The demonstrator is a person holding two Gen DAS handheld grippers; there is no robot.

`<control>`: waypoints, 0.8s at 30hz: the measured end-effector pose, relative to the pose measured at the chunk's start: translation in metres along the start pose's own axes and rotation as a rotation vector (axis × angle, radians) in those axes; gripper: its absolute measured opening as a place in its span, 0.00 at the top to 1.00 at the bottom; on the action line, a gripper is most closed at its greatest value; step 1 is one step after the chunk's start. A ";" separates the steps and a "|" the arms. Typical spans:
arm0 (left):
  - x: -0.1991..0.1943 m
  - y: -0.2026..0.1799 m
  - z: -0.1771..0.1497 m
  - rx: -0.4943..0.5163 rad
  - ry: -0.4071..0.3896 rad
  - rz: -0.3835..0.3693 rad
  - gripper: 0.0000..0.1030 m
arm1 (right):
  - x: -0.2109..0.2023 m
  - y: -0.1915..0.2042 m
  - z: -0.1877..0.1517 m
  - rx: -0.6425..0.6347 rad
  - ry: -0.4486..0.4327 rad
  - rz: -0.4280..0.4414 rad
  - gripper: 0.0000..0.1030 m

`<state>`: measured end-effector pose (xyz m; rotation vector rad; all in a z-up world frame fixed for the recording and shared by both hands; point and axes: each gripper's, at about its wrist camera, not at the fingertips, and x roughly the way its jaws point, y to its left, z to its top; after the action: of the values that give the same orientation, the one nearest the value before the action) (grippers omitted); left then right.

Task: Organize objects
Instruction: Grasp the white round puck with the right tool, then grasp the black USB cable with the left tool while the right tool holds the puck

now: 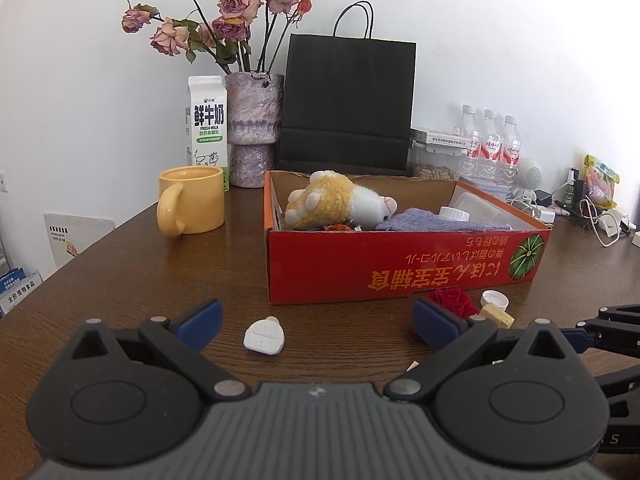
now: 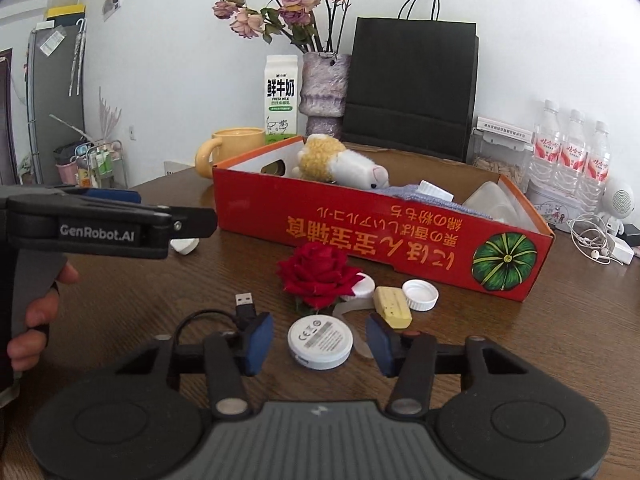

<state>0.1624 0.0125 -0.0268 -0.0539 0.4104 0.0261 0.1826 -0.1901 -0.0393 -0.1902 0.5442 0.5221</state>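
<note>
1. Several things already lay inside the red cardboard box [image 2: 384, 224]: a plush toy [image 1: 340, 200], a folded bluish cloth [image 1: 420, 220], a white-capped bottle [image 1: 454, 214] and a clear plastic container [image 2: 490, 200].
2. More remained loose on the surface [image 1: 120, 280] near the box's front wall: a red fabric rose [image 2: 316, 276], a yellow eraser-like block [image 2: 392, 307], a white bottle cap [image 2: 420, 295], a round white puck [image 2: 320, 342] with a cable ending in a USB plug [image 2: 245, 301], and a small white tag [image 1: 264, 336] further left.
3. The right claw [image 2: 320, 344] straddled the puck, half-spread, its blue pads [image 2: 256, 340] just clear of it; I judged this the next item to be boxed.
4. The left claw [image 1: 316, 324] stood wide and empty, the tag between its fingers but untouched.
5. The surface was dark wood-grain. At its far edge, against a white wall, stood a yellow mug [image 1: 192, 200], a milk carton [image 1: 206, 120], a vase of dried roses [image 1: 252, 128], a black paper bag [image 1: 348, 104] and water bottles [image 1: 490, 144].
</note>
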 end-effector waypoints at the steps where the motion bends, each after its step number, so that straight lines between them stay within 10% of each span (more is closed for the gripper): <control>1: 0.000 0.001 -0.001 -0.001 0.003 0.001 0.00 | 0.001 0.001 -0.001 -0.001 0.008 -0.001 0.53; 24: 0.002 0.000 -0.006 -0.005 0.041 0.000 0.00 | 0.013 -0.002 0.006 0.052 0.015 0.004 0.63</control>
<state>0.1621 0.0127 -0.0328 -0.0599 0.4514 0.0265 0.1957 -0.1841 -0.0417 -0.1438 0.5723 0.5105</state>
